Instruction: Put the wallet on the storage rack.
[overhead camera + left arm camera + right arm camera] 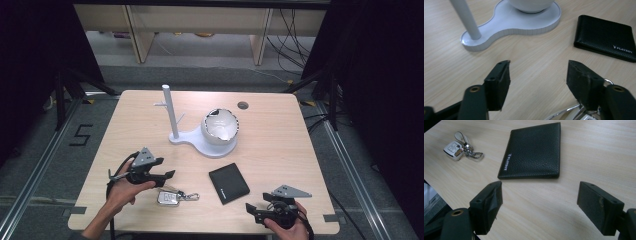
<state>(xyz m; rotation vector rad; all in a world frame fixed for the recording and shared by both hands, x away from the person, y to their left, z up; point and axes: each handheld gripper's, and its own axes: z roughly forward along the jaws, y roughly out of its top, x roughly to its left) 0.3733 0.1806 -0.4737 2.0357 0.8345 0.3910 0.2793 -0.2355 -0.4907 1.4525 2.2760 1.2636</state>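
Note:
A black leather wallet (229, 183) (604, 37) (533, 150) lies flat at the front middle of the table. A silver car key fob (169, 198) (454, 149) with a ring clip lies to its left, and its metal ring (571, 112) peeks in beside the right jaw in the left gripper view. My left gripper (169, 176) (538, 80) hovers just above and left of the fob, open with bare table between its jaws. My right gripper (251, 209) (539, 205) sits at the front edge, right of the wallet, open and holding nothing.
A white stand (207, 145) (506, 25) with an upright post (170, 112) and a white bowl (220, 126) on its base sits mid-table. A round cable hole (243, 105) is in the far part of the wooden table (280, 145). Floor rails and cables surround the table.

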